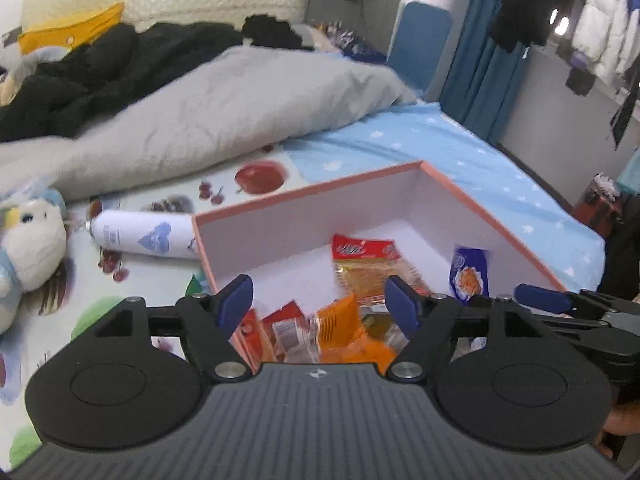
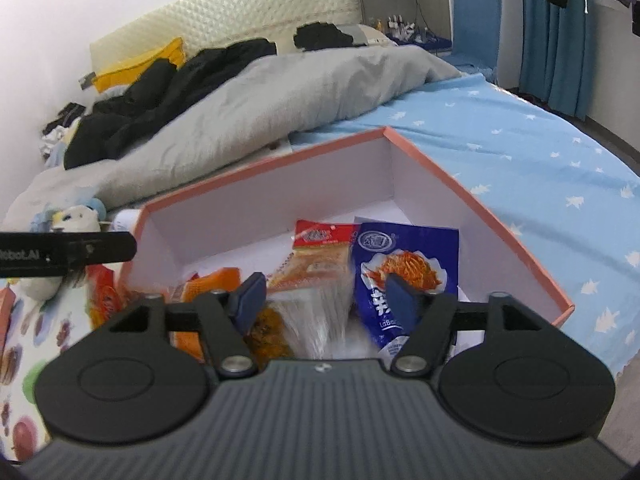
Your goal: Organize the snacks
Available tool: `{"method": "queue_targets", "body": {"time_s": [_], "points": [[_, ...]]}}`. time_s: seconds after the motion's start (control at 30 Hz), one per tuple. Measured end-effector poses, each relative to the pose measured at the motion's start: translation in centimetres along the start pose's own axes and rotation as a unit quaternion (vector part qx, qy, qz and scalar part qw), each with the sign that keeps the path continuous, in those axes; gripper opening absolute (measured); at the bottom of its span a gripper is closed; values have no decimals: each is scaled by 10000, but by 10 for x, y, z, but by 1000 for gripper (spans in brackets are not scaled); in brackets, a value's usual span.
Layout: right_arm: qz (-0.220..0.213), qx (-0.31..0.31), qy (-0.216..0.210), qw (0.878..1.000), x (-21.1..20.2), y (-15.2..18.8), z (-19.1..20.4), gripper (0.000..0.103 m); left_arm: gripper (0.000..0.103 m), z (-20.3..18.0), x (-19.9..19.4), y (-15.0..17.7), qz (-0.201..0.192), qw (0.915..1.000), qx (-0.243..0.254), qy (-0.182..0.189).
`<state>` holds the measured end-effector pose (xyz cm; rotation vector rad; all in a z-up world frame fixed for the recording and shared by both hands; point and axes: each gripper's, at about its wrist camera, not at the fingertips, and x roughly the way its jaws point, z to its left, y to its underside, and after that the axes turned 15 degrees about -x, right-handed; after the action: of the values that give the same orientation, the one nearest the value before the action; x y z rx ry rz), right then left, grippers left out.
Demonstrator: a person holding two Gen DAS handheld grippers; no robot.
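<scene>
A: Where do the snacks sit?

B: Inside the pink-rimmed box (image 2: 472, 200) on the bed. From the right wrist view, a blue packet (image 2: 408, 268) lies against the right wall, printed face up. Touching its left edge is a red-topped clear packet (image 2: 320, 248), and further left an orange packet (image 2: 216, 284) lies near the box's left wall.

A: Does the left wrist view agree?

B: Yes. There the box (image 1: 312, 192) shows the red-topped clear packet (image 1: 368, 264) in the middle of the floor, the blue packet (image 1: 470, 276) leaning at the right wall, and the orange packet (image 1: 340, 324) close under the camera, blurred, with small red packets (image 1: 280, 320) just left of it.

A: And the grippers?

B: The left gripper (image 1: 320, 306) hangs over the near end of the box with its jaws well apart; the orange packet shows in the gap, but the pads do not press on it. The right gripper (image 2: 324, 296) is also spread, above the clear and blue packets, gripping nothing. Its fingers (image 1: 540, 300) show at the right edge of the left view, beside the box's right wall.

A: Anything outside the box?

B: A white spray can (image 1: 144, 236) lies on its side, touching the box's far left corner. A plush toy (image 1: 24, 248) sits further left on the fruit-print mat (image 1: 128, 292). Behind are a grey duvet (image 1: 224, 120), dark clothes (image 1: 100, 68) and a blue star sheet (image 2: 540, 152).
</scene>
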<state>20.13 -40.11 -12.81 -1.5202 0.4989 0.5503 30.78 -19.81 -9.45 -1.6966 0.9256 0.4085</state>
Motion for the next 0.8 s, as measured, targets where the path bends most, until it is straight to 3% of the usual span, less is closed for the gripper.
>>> {"method": "queue_targets", "body": {"time_s": [0.5,0.8], "points": [[-1018,17,444,9938,-116,-56,3,67,81,-24,-124,-23,-840,9948,130,560],[-1264,-195,643,9897,-181,-44,28,67,81,-21,-193,-2,-1129,9900,261,802]]}}
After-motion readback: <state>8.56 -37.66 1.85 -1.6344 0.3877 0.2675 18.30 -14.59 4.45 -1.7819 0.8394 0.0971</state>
